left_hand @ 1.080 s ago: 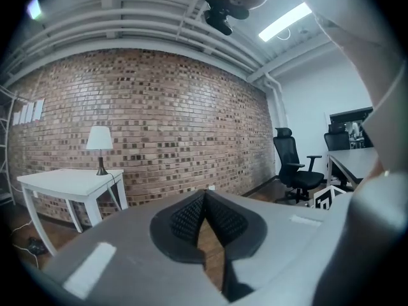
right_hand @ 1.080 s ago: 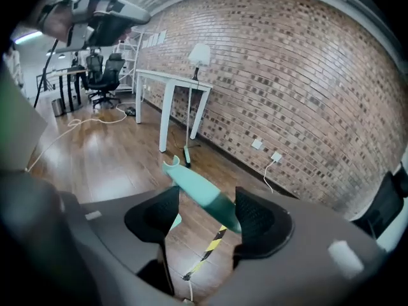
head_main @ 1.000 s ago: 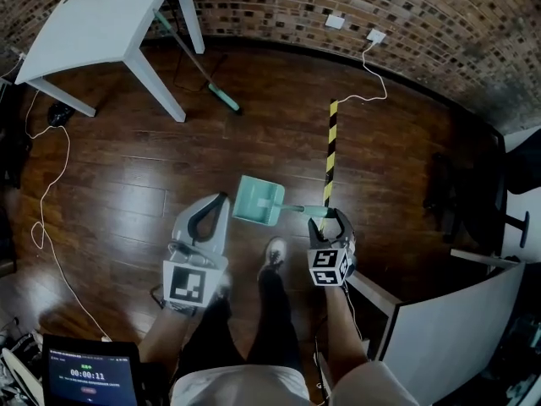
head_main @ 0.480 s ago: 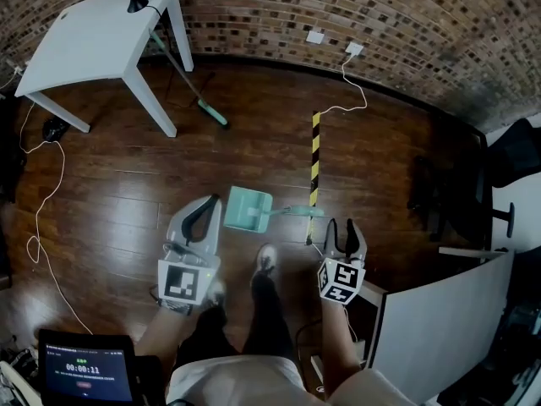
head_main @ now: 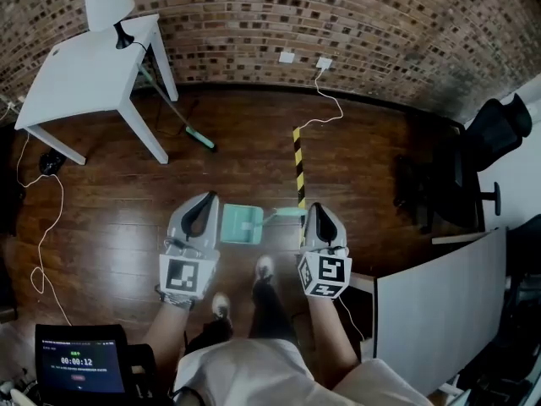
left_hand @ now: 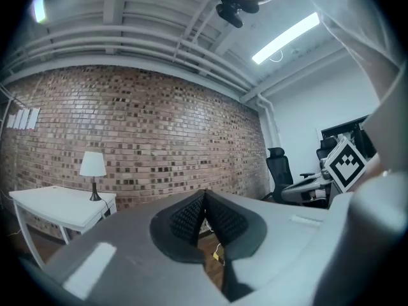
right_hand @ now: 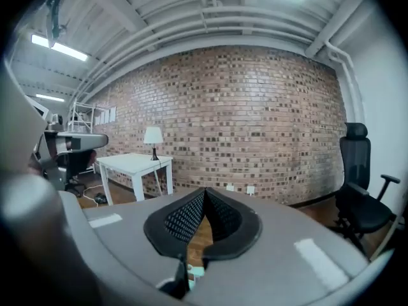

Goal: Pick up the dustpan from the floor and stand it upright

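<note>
one dustpan (head_main: 240, 225) lies flat between left gripper (head_main: 208, 199) and right gripper (head_main: 315, 209).

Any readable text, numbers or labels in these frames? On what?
"00:00:12": timer on the tablet screen, bottom left of the head view.
Smaller lines above and below the timer: too small to read.
Marker cubes: square patterns only, no words.
Both gripper views: no text.
</note>
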Demonstrator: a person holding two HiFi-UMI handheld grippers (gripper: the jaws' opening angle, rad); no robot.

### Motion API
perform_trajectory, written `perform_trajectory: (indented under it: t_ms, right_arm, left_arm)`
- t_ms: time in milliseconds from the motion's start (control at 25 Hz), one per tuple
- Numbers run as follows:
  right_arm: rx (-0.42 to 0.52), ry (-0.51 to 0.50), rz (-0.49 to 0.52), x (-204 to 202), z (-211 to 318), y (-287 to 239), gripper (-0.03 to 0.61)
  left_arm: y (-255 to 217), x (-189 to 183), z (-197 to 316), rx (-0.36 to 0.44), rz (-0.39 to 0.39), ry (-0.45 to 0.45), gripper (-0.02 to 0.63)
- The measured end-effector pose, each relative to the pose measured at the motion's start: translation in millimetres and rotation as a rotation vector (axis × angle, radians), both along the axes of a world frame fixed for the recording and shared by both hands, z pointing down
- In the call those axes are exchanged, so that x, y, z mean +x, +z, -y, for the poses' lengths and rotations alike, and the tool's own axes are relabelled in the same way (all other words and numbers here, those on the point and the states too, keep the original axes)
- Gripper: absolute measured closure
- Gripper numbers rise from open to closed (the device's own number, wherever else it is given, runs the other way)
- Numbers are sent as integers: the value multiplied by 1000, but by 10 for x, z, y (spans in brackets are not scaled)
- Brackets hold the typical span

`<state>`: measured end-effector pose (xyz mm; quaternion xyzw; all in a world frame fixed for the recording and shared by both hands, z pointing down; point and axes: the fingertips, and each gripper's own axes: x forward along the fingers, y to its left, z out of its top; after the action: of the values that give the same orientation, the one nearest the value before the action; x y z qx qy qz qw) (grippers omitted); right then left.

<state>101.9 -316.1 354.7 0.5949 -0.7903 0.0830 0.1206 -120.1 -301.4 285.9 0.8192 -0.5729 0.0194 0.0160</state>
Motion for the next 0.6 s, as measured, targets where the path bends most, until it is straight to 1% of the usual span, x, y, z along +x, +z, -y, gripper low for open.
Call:
perform_trajectory:
  t_ms: [120,200,280,400,440,520,600]
  right_arm:
    - [30,-38,-21,-179,-34,-303,565]
    - [62,-37,-14,-259,-51,-527,565]
    - [109,-41,1,-355,-80,-756,565]
    - [167,-84,-28,-508,-130,-1042,565]
    - [181,-93,-36,-531,-163,-1120,565]
    - [209,-97,-36,-551,-281,-1261,565]
    - [244,-100,-30,-595,-453,-1386,565]
  left_arm:
    - [-197,37,-57,4,-2,22,612]
    - [-350,75,-81,24,1,37,612]
    - [-517,67,-93,66,5,44,612]
    - [-744,-11,-106,134,25,42,612]
    - [-803,-37,-134,141,21,42,612]
    - [-884,-89,-256,131,2,49,612]
    - [-904,-171,-420,126,7,60,612]
